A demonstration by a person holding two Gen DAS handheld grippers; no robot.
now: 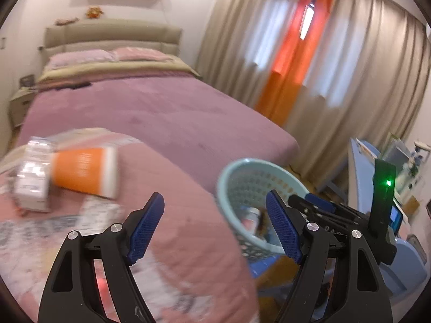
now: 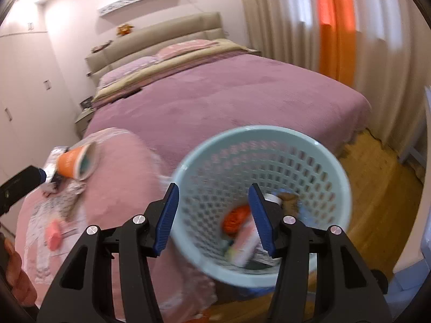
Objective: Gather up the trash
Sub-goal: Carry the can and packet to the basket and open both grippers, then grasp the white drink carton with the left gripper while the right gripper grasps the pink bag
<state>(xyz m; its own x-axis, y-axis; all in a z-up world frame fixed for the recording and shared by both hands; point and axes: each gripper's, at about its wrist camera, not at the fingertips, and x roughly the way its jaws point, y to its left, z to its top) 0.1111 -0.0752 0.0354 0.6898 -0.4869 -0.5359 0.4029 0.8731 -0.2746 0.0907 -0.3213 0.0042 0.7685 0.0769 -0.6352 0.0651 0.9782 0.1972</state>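
Note:
An orange paper cup (image 1: 84, 171) lies on its side on the pink blanket (image 1: 172, 188), beside a crumpled silver wrapper (image 1: 33, 175). It also shows in the right wrist view (image 2: 76, 162). My left gripper (image 1: 215, 227) is open and empty, to the right of the cup. A light blue mesh basket (image 2: 331, 177) tilts toward me with several trash items (image 2: 242, 231) inside. My right gripper (image 2: 212, 218) is open and empty in front of the basket's mouth. The basket also shows in the left wrist view (image 1: 234, 177), with my right gripper beside it.
A large bed with a purple cover (image 1: 161, 107) fills the background. Beige and orange curtains (image 1: 296, 67) hang on the right. Wooden floor (image 2: 377, 188) lies beyond the basket. A pink item (image 2: 54, 234) and papers lie on the blanket. A blue table (image 1: 361, 158) stands far right.

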